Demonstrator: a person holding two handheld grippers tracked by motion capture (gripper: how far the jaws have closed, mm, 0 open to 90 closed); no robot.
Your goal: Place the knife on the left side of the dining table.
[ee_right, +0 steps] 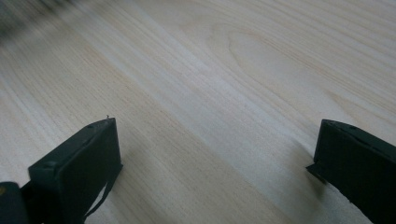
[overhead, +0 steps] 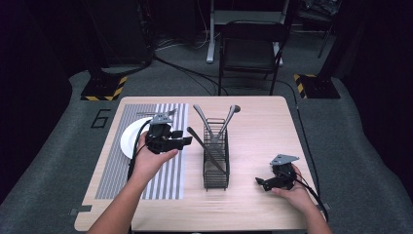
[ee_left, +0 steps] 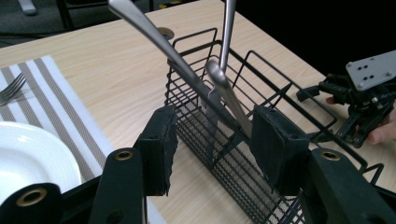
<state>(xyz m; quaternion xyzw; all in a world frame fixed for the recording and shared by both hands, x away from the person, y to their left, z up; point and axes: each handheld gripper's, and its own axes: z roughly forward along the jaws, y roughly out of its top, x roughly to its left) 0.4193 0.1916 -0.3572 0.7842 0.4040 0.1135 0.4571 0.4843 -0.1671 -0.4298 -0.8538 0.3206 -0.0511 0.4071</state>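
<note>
Left gripper (ee_left: 210, 144) gapes empty; we face knife (ee_left: 229, 100) leaning in caddy (ee_left: 280, 100), seemingly just ahead.

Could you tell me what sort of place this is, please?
Probably a recording studio or lab with a mock dining setup: black curtains around, hazard-striped stand bases on grey carpet, and a wooden table laid with a placemat, plate and cutlery rack.

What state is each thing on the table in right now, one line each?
Left gripper: jaws open, empty, beside the caddy.
Right gripper: jaws open, empty, low over the table.
Wire caddy: upright, holding utensils.
Utensils: leaning in the caddy.
Plate: on the striped placemat.
Fork: lying on the placemat.
</note>
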